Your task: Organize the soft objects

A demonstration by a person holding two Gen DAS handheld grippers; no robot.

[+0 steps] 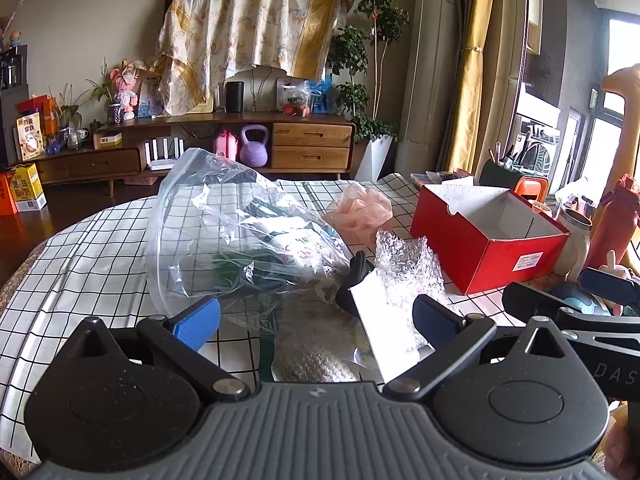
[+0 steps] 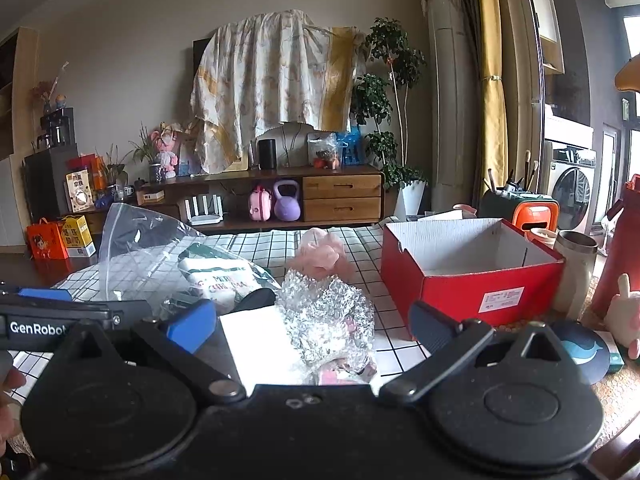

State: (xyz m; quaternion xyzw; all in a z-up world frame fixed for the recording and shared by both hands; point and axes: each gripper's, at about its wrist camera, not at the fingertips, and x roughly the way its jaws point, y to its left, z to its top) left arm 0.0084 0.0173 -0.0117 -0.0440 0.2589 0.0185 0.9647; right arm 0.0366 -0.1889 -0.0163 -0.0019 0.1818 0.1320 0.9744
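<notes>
On the checked tablecloth [image 1: 100, 264] lie a clear zip bag [image 1: 236, 232] with green and white cloth inside, a crumpled piece of bubble wrap [image 1: 408, 268], a pink mesh pouf [image 1: 360, 208] and a white card over a dark item [image 1: 356, 272]. An open red box [image 1: 488, 236] stands to the right. My left gripper [image 1: 316, 316] is open and empty, just before the bag and the bubble wrap. My right gripper [image 2: 314, 324] is open and empty, with the bubble wrap [image 2: 328, 316] and white card [image 2: 260, 340] between its fingers. The bag [image 2: 168, 256], pouf [image 2: 320, 258] and box [image 2: 472, 272] show there too.
A steel cup [image 2: 576, 272], a red bottle [image 2: 620, 248], a small plush [image 2: 624, 316] and a round blue coaster [image 2: 584, 352] crowd the table's right edge. The other gripper [image 1: 576, 300] reaches in from the right. A TV cabinet [image 1: 200, 148] stands beyond the table.
</notes>
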